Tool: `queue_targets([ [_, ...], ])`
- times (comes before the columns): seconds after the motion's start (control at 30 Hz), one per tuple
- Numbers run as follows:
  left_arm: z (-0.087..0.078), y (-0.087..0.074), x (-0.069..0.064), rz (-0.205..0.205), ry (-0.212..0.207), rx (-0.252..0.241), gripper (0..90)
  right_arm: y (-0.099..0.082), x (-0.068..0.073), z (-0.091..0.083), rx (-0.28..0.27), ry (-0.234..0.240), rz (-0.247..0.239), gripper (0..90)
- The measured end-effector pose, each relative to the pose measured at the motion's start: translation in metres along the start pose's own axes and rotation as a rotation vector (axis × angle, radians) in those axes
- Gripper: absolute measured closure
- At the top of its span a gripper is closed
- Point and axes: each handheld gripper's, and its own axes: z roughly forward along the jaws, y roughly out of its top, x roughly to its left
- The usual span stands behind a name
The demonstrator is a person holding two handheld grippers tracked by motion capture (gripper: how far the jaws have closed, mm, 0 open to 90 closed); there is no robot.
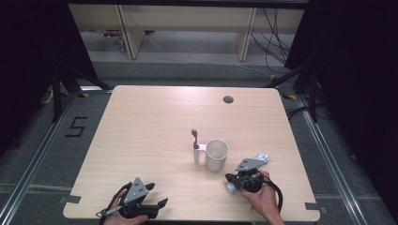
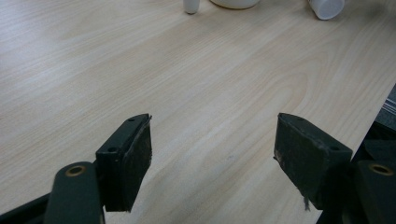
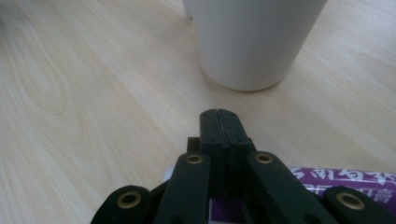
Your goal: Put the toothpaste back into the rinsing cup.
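Left gripper (image 1: 152,194) rests low at the table's (image 1: 150,122) near edge, well left of the white cup (image 1: 216,154), held in a hand (image 1: 117,216) coming in from the bottom; its jaws stand spread wide over bare wood, nothing between them. A red-headed toothbrush (image 1: 195,138) stands upright in the white holder (image 1: 197,153) touching the cup's left side. Right hand (image 1: 263,199) holds the right gripper (image 1: 229,178) just near-right of the cup, pointing left and low over a purple-and-white toothpaste tube (image 3: 345,184) lying on the table, its jaws pressed together with nothing pinched.
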Motion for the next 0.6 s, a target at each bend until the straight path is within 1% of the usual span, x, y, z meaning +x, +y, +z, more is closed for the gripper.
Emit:
queue_targets([
  [0.03, -0.001, 0.0, 0.0, 0.004, 0.0, 0.009, 27.1, -0.001, 0.001, 0.001, -0.017, -0.006, 0.001, 89.7],
  [0.07, -0.001, -0.001, 0.0, 0.004, -0.002, 0.003, 27.1, -0.001, 0.003, 0.0, -0.01, -0.006, 0.017, 89.7],
  [0.1, -0.001, 0.0, 0.001, 0.008, 0.001, 0.007, 27.0, -0.002, 0.002, -0.001, -0.007, -0.002, -0.008, 89.7],
  [0.13, -0.002, 0.0, 0.001, 0.013, 0.001, 0.009, 27.1, -0.002, 0.002, -0.003, 0.008, 0.012, -0.009, 89.7],
  [0.17, -0.002, 0.0, 0.001, 0.018, -0.001, 0.008, 27.0, -0.003, 0.004, -0.003, -0.005, 0.017, -0.012, 89.7],
  [0.2, -0.001, 0.0, 0.0, 0.009, -0.005, 0.002, 27.1, -0.003, 0.004, -0.006, 0.022, 0.017, -0.005, 89.7],
  [0.23, -0.002, 0.001, 0.0, 0.018, -0.004, 0.01, 27.1, -0.005, 0.005, -0.006, 0.004, 0.019, -0.019, 89.7],
  [0.27, -0.001, 0.001, -0.001, 0.022, -0.002, 0.011, 27.2, -0.006, 0.007, -0.008, 0.007, 0.011, 0.003, 89.7],
  [0.3, -0.001, 0.001, -0.002, 0.018, -0.008, 0.008, 27.2, -0.007, 0.008, -0.011, 0.017, 0.012, 0.01, 89.7],
  [0.33, -0.002, 0.001, -0.001, 0.036, -0.008, 0.023, 27.2, -0.008, 0.007, -0.012, 0.015, 0.016, -0.017, 89.7],
  [0.37, 0.0, 0.0, -0.003, 0.018, -0.007, 0.005, 27.2, -0.009, 0.006, -0.014, 0.019, 0.006, -0.02, 89.6],
  [0.4, -0.001, 0.0, -0.003, 0.017, -0.006, 0.006, 27.2, -0.01, 0.006, -0.018, 0.04, 0.01, -0.024, 89.6],
  [0.43, -0.001, 0.0, -0.003, 0.016, -0.009, 0.004, 27.3, -0.012, 0.007, -0.02, 0.044, 0.01, -0.005, 89.6],
  [0.47, -0.002, 0.001, -0.002, 0.023, -0.011, 0.01, 27.3, -0.014, 0.005, -0.022, 0.05, 0.015, -0.021, 89.6],
  [0.5, -0.002, 0.001, -0.002, 0.023, -0.015, 0.009, 27.3, -0.016, 0.007, -0.025, 0.06, 0.011, 0.004, 89.3],
  [0.53, -0.002, 0.001, -0.002, 0.022, -0.019, 0.008, 27.2, -0.018, 0.005, -0.027, 0.054, 0.004, -0.019, 89.3],
  [0.57, -0.001, 0.001, -0.003, 0.018, -0.02, 0.004, 27.3, -0.02, 0.006, -0.029, 0.062, 0.005, 0.002, 89.3],
  [0.6, -0.001, 0.001, -0.002, 0.035, -0.028, 0.006, 27.2, -0.022, 0.004, -0.031, 0.056, 0.007, -0.019, 89.3],
])
